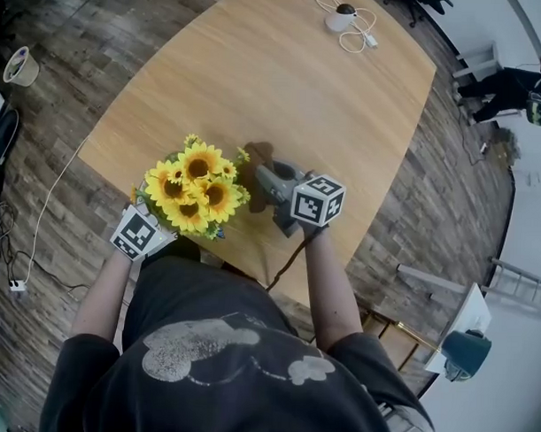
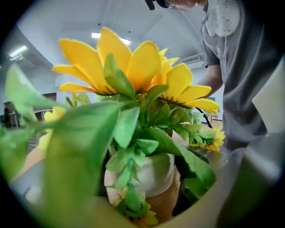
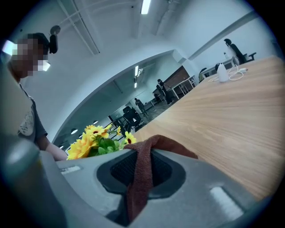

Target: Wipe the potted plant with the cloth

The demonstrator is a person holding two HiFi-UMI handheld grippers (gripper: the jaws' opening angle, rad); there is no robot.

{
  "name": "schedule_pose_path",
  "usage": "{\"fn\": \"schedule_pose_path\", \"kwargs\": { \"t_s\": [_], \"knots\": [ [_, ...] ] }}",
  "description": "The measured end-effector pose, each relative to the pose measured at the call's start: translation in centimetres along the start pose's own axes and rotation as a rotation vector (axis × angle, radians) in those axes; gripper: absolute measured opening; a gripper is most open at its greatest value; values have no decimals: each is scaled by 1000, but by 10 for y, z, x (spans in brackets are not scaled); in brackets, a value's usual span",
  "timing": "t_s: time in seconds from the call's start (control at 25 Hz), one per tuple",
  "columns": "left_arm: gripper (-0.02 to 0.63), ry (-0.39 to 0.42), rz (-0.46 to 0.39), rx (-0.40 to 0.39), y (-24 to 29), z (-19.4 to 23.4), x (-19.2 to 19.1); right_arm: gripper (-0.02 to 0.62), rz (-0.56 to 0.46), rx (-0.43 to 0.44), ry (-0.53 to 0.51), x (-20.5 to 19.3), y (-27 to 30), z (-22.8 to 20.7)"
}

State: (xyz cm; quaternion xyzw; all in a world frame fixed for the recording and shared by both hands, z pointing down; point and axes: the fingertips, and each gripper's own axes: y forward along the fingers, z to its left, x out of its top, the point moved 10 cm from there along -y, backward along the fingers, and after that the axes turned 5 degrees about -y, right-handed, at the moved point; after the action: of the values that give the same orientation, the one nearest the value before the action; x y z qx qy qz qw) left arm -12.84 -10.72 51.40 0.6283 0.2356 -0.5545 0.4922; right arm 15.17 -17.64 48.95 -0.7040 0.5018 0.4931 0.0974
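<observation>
Just beside the potted plant (image 1: 196, 186) sit both grippers, the cloth (image 3: 141, 178) pinched in the right one.

Yellow sunflowers and green leaves fill a white pot (image 2: 153, 171), and the plant stands on the wooden table (image 1: 284, 78). On the plant's side nearest the person, the left gripper (image 1: 139, 233) reaches in under the blooms. Its jaws are spread wide, with the pot and leaves between them, and a dark gap shows between the pot and one jaw. Just to the plant's other side, the right gripper (image 1: 270, 180) has its jaws pressed together on the brown cloth, whose fold sticks out of the tip toward the flowers. Well beyond the plant lies a small white device (image 1: 341, 18) with a looped white cable.
</observation>
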Motion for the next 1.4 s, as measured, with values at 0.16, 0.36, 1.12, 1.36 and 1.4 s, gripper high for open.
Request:
{"fn": "schedule_pose_path", "kwargs": {
  "t_s": [0.16, 0.36, 1.12, 1.36, 1.4],
  "knots": [
    [486, -5, 4, -52, 1, 4, -1, 43, 45, 16, 9, 1, 27, -7],
    [488, -4, -5, -82, 4, 13, 0, 43, 90, 104, 2, 5, 68, -7],
    [491, -20, 4, -60, 5, 12, -2, 43, 223, 219, 3, -27, 38, 24],
    [491, -29, -14, -22, 9, 11, -9, 43, 278, 197, -52, -61, 27, 61],
    [491, -30, -17, -19, 10, 12, -11, 43, 264, 170, -56, -66, 26, 66]
  ]
}}
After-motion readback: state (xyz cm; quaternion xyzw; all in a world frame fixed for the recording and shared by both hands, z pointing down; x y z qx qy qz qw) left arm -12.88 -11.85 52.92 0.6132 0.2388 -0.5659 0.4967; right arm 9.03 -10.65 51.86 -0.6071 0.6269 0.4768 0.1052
